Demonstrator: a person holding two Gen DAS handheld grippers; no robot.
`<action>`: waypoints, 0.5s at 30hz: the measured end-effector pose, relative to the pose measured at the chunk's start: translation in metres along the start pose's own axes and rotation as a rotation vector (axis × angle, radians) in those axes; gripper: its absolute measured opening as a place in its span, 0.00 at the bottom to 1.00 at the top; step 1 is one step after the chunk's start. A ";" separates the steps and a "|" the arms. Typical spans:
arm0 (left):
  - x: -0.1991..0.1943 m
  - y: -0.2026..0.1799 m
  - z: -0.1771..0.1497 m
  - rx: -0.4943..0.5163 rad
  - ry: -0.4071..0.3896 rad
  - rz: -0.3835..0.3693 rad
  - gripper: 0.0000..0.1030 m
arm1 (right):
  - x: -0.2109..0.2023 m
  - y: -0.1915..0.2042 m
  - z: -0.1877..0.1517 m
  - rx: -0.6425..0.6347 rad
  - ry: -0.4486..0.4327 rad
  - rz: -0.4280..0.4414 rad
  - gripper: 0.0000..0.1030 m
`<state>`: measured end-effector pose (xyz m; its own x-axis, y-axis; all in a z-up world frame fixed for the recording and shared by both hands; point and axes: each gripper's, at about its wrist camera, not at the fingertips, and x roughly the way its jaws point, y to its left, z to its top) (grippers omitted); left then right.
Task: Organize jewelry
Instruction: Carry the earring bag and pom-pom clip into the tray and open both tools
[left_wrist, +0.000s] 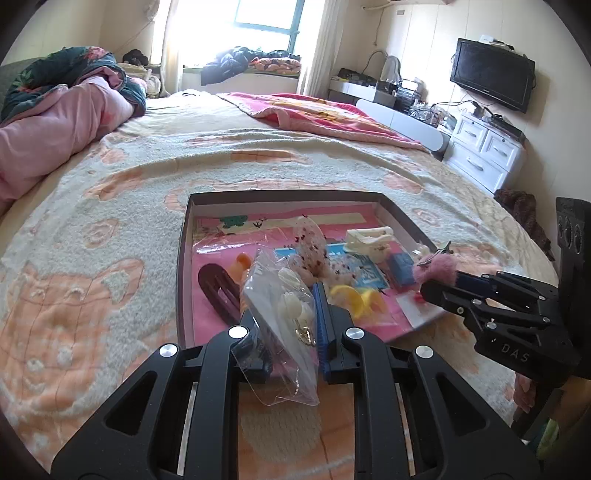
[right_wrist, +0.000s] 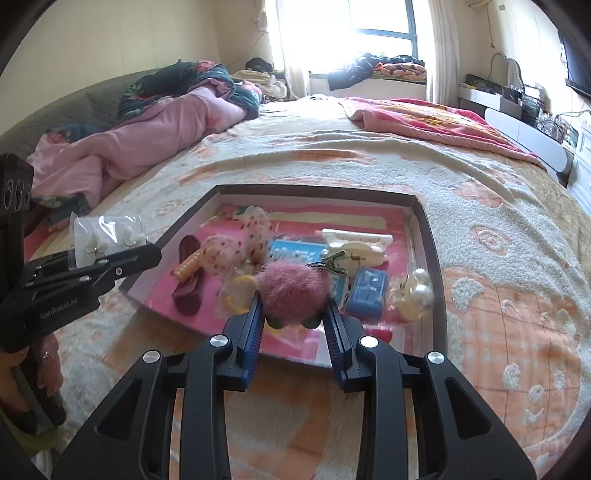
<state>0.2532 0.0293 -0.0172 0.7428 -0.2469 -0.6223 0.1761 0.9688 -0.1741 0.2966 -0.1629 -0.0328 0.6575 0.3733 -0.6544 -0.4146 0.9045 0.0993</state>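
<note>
The shallow dark-walled box (right_wrist: 430, 236) lies on the bed (left_wrist: 110, 229), on its cream and orange blanket, near the bed's near edge. Along the box's far wall lies a cream strip; by the left wall are a dark maroon hair clip (left_wrist: 218, 291) and an orange clip (right_wrist: 189, 266), with a spotted sheer bow (right_wrist: 251, 236) just beside them. Toward the right wall lie a cream claw clip (right_wrist: 356, 242), a blue comb-like piece (right_wrist: 369, 291) and a pearl ornament (right_wrist: 419, 291) near the near right corner. A yellow ring (left_wrist: 351, 297) sits close to the near wall.

The left gripper (left_wrist: 286, 332) pinches a clear plastic bag of white earrings (left_wrist: 284, 314), held above the box's near left side. The right gripper (right_wrist: 293, 325) is pressed onto a pink fluffy hair clip (right_wrist: 293, 286), whose metal clip points toward the claw clip, held over the box's near edge. A hand (right_wrist: 22, 384) holds the left gripper's handle.
</note>
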 end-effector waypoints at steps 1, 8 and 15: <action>0.004 0.001 0.001 -0.002 0.004 0.001 0.11 | 0.003 -0.002 0.002 0.006 0.001 -0.006 0.29; 0.029 0.004 0.005 -0.005 0.033 0.016 0.11 | 0.022 -0.017 0.011 0.052 0.004 -0.044 0.29; 0.046 0.005 0.013 -0.013 0.039 0.026 0.11 | 0.040 -0.030 0.014 0.084 0.014 -0.103 0.29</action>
<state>0.2966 0.0233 -0.0373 0.7210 -0.2221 -0.6564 0.1486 0.9747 -0.1667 0.3443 -0.1718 -0.0512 0.6844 0.2753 -0.6751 -0.2911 0.9521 0.0931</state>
